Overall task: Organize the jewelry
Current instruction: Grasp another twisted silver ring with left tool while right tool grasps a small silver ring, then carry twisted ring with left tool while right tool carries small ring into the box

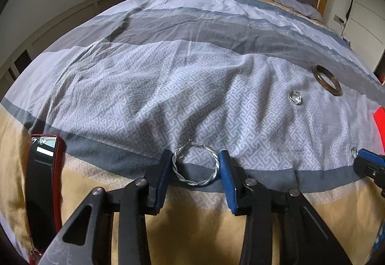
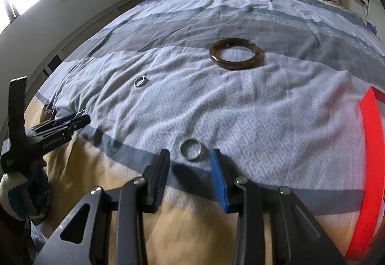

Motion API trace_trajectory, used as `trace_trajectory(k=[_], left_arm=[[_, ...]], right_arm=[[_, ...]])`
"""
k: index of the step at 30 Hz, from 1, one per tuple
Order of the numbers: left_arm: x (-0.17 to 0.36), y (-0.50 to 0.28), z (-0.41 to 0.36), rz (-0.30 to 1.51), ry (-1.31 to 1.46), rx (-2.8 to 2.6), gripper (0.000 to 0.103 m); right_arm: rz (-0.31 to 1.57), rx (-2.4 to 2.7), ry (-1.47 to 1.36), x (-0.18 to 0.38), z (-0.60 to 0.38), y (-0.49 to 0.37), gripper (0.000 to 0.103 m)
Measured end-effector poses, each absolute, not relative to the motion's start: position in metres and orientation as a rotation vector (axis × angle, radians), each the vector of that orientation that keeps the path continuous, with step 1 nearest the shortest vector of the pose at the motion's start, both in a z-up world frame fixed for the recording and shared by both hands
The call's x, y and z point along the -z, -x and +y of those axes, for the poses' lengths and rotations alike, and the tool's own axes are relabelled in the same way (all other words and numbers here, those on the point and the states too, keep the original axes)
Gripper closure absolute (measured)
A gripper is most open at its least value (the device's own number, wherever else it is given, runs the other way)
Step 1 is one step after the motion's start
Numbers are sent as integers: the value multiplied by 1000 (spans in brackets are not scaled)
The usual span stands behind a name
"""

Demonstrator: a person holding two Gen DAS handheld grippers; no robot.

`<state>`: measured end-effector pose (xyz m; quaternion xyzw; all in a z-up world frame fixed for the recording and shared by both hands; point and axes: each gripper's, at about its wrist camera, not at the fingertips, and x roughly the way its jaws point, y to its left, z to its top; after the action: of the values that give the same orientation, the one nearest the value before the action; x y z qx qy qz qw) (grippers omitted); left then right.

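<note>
Your left hand-held gripper [image 1: 195,164] has its jaws against both sides of the twisted silver hoop [image 1: 196,164] lying on the bed [image 1: 168,77], pinching it. Your right hand-held gripper [image 2: 190,160] stands spread just behind a silver ring [image 2: 191,148], its pads clear of it. The brown bangle [image 2: 235,53] lies farther up the cover, a smaller ring [image 2: 139,81] to its left. A red box [image 2: 371,168] edges the right side.

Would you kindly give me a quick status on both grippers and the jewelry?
Left gripper clamped on twisted silver hoop. Right gripper open, just short of silver ring. Brown bangle lies beyond. Nothing in the way.
</note>
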<state>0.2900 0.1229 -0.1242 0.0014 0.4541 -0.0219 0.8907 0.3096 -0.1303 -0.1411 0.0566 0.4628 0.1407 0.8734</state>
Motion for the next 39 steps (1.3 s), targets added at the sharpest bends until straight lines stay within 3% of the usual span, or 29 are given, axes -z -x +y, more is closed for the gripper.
trace_trajectory(k=[3,5,14,23,39], left_arm=[[123,-287,124,936,9,53,64],[121,-286,125,934,22,61,64],[101,-270,122,919,35,89,64],[74,-240,99,895,18,144,64],[46,-196,-40,866,-45,398,64]], right_arm=[[972,-292,-106,144,-127,-315,71],[978,-292,-95,146,-126,-316,84],[970,-300,-97,138,-128,-306,84],[909,-285,-118,97,-148,-263,84],[849,-74,-163,57,-276,-178,84]])
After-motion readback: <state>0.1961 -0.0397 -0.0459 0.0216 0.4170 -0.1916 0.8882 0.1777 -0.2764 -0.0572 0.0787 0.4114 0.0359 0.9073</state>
